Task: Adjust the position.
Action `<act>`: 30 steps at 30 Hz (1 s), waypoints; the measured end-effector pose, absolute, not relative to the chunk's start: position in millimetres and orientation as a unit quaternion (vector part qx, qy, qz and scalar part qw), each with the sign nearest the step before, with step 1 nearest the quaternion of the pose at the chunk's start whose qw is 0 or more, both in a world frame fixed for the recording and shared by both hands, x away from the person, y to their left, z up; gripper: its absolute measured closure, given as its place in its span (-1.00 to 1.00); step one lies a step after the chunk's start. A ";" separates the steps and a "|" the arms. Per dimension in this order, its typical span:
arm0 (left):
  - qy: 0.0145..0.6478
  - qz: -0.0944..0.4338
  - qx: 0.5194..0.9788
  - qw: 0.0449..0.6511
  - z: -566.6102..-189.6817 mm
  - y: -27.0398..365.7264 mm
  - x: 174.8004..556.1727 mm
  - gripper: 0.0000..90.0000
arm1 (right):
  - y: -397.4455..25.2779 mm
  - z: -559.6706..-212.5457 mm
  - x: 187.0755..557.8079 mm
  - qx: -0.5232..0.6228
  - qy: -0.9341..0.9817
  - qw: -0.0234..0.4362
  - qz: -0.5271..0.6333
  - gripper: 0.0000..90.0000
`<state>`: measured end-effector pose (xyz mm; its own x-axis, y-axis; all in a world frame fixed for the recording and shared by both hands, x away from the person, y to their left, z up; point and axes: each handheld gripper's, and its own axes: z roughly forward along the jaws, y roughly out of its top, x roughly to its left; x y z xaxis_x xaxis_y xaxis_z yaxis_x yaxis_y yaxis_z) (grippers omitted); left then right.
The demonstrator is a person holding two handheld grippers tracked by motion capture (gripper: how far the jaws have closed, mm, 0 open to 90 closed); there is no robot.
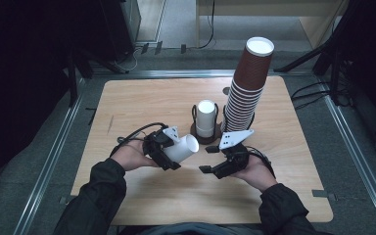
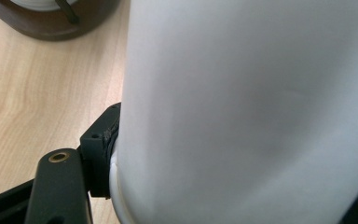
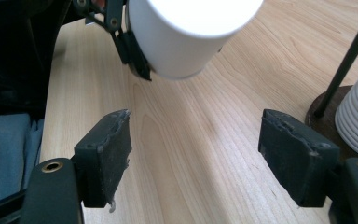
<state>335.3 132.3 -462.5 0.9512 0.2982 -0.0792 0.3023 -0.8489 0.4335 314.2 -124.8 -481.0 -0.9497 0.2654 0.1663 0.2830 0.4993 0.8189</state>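
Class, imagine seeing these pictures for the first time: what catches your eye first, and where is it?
The tall leaning stack of brown paper cups at the wooden table's far right side stands out first. Next, the white paper cup lying sideways, clamped in the left gripper, faces the right gripper, whose jaws stand open.

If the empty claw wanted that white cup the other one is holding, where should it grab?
Probably the free end of the white cup, from the side. The cup lies tilted, the left claw clamps its other end, and the right claw is open wide, facing it.
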 end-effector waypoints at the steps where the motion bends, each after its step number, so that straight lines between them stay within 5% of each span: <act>1: 0.156 -0.008 0.963 0.220 -464.3 130.1 335.2 -0.42 | -125.2 -481.1 314.2 -0.160 -0.866 0.009 -0.474 -0.44; 30: 0.103 -0.045 0.976 0.189 -479.0 96.0 321.4 -0.42 | -103.6 -474.6 311.1 -0.122 -0.868 0.026 -0.480 -0.52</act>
<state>321.4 96.0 -479.0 0.9746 0.1845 -0.1271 0.2186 -0.9074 0.3589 311.1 -103.6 -474.6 -0.9689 0.1863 0.1628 0.2369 0.5094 0.8273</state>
